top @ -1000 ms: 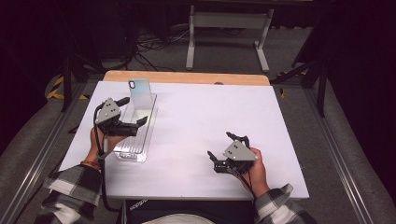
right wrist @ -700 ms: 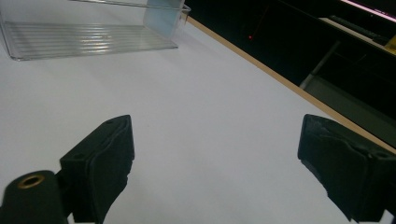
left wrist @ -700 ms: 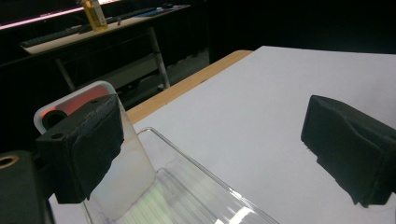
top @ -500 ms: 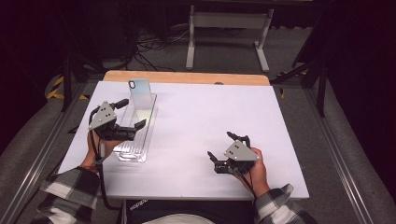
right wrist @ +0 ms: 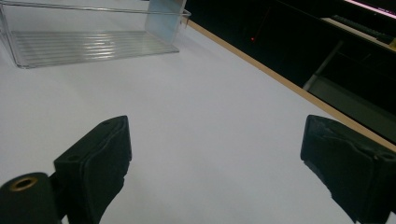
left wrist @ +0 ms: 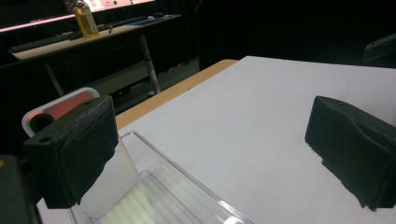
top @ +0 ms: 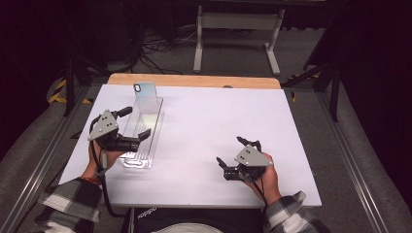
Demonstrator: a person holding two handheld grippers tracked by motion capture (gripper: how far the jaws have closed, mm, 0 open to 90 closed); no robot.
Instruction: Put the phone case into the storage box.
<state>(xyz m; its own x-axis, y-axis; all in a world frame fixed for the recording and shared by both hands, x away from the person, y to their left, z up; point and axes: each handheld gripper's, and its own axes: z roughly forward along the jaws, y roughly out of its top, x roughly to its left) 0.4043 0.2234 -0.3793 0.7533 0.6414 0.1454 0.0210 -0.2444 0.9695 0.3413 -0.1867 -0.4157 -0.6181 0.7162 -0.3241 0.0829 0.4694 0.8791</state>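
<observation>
The left hand-held gripper (top: 131, 124) has drawn back toward the near end of the clear tray (top: 154, 130) over the last second; it hovered farther along the tray a moment ago and now sits lower and nearer the person. Its jaws are wide apart and hold nothing. In the left gripper view one jaw stands just in front of the phone (left wrist: 56, 108), the other well out over bare white surface (left wrist: 261, 116), with the tray's long rim (left wrist: 187, 177) running between them. The phone (top: 145, 93) stands upright, leaning against the far end of the tray, untouched. The pull-back suggests the person is lining up afresh, perhaps on the tray wall or on the phone, rather than closing on anything yet.

The right hand-held gripper (top: 238, 151) has not moved; it rests near the near right part of the surface (top: 233, 121), jaws wide open and empty, with the tray (right wrist: 93, 44) well off at its far left.

For room: the tray lies close to the left edge of the surface, so a push leftward has little margin. The wooden strip (top: 194, 80) marks the far edge just behind the phone. The whole middle and right of the surface is open, the safest way to slide or carry anything.
</observation>
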